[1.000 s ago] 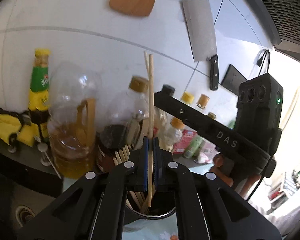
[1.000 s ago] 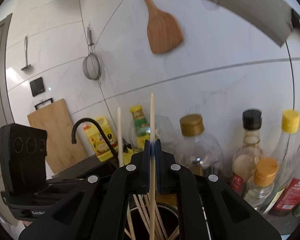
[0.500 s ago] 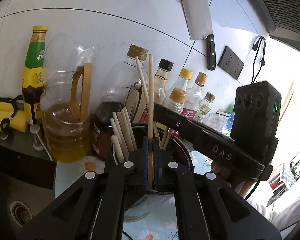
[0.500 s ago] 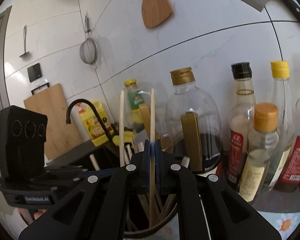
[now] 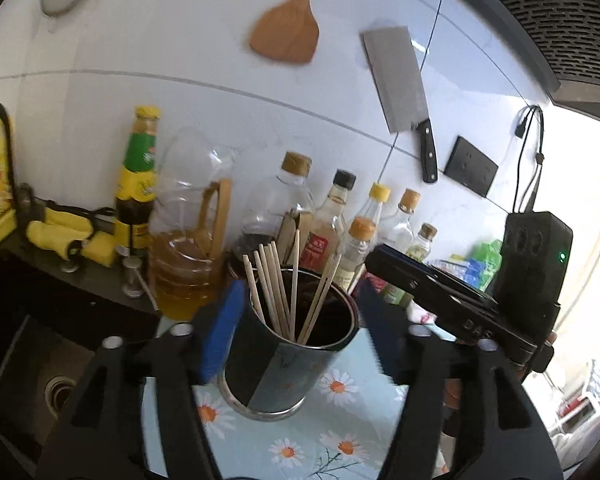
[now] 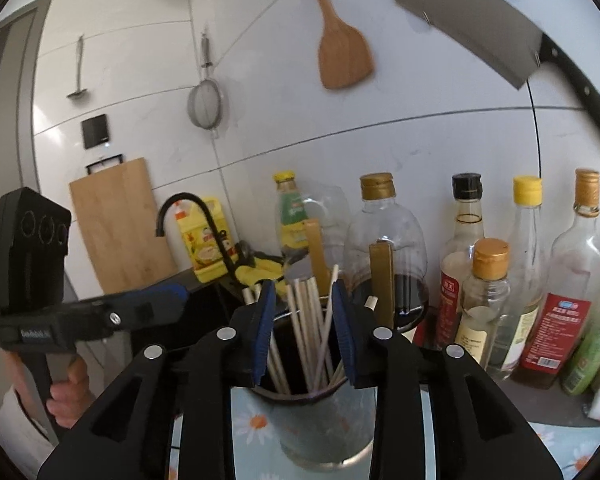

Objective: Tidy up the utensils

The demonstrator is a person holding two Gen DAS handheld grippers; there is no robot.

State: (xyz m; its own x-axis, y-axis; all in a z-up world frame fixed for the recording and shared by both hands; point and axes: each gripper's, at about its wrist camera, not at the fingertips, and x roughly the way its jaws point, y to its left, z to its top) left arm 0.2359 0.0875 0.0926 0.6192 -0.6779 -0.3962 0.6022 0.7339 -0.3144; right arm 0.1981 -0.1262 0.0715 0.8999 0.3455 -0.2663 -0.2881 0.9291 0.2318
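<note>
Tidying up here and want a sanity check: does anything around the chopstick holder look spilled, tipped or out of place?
Nothing stands out. The holder stands upright on the daisy cloth, the chopsticks lean loosely inside it, and the bottles behind are upright and capped. Both tools, left and right, are open and empty.

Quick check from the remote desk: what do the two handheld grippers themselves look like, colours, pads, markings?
Both are matte black plastic with silver screws along the linkages and blue pads on the finger insides. The left gripper shows in the right view with white lettering on its side and a black box with three round lenses. The right gripper, seen from the left view, bears white lettering and a similar box with a green light. Bare fingers grip each handle.
</note>
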